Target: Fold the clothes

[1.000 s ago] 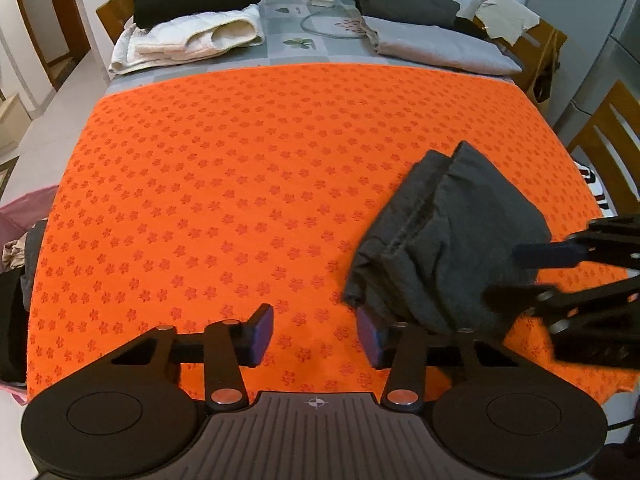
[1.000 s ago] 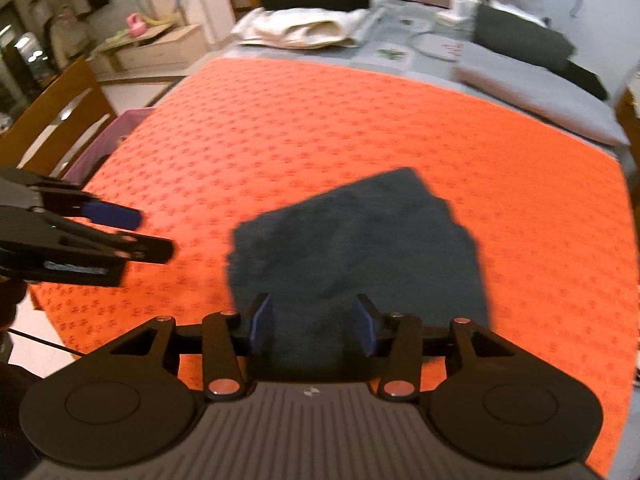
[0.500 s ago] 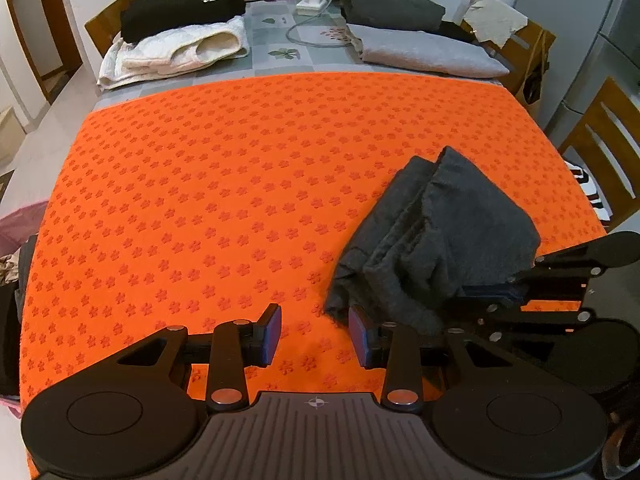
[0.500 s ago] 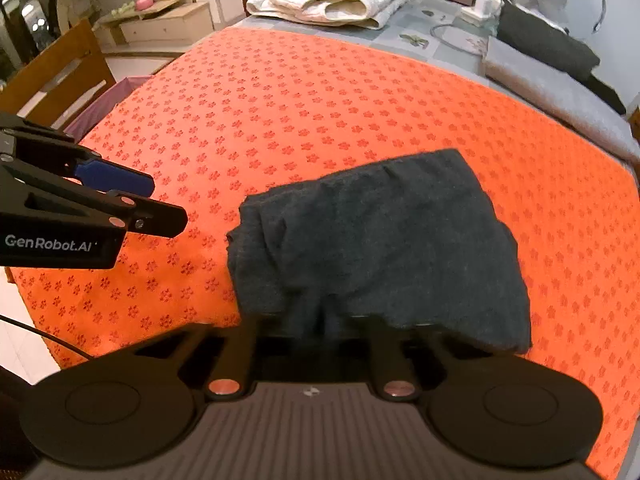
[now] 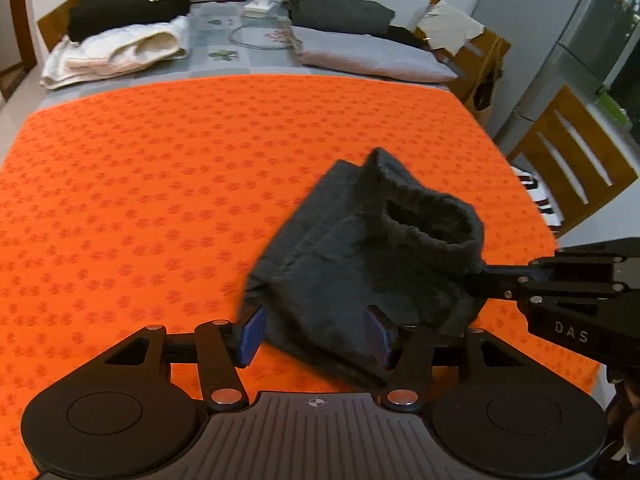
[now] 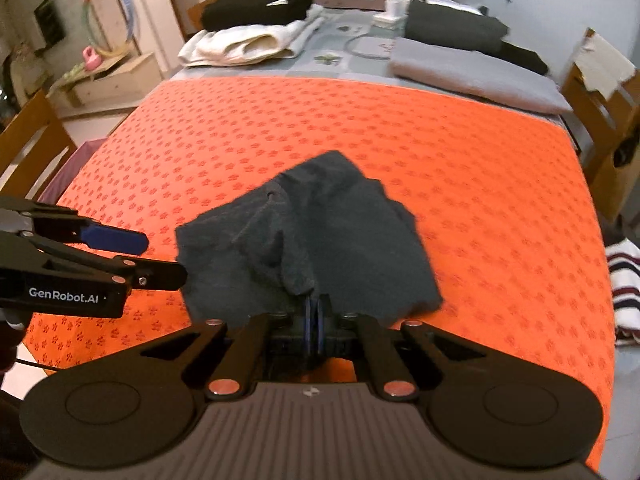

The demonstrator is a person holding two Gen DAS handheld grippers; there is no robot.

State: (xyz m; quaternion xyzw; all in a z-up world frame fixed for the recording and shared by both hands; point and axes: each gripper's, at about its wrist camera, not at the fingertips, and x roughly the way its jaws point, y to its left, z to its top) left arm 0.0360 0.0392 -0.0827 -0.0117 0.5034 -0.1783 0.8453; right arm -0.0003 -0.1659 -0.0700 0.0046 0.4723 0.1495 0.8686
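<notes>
A dark grey garment (image 5: 360,256) lies bunched on the orange flower-patterned cloth (image 5: 160,184), near its front right corner. My left gripper (image 5: 314,334) is open, its fingers on either side of the garment's near left corner. My right gripper (image 6: 313,314) is shut on the garment's near edge (image 6: 298,280) and lifts it, so the cloth rises in a fold. In the left wrist view the right gripper (image 5: 492,276) comes in from the right and holds the raised edge. In the right wrist view the left gripper (image 6: 132,252) is at the garment's left corner.
Folded clothes lie at the table's far end: a black and a white pile (image 5: 120,36) at left, dark and grey piles (image 5: 360,40) at right. Wooden chairs (image 5: 568,160) stand at the right, another chair (image 6: 28,148) at the left. A striped cloth (image 6: 624,280) lies off the right edge.
My right gripper has closed on the garment's near edge and raised it into a fold. My left gripper has moved right and now straddles the near left corner.
</notes>
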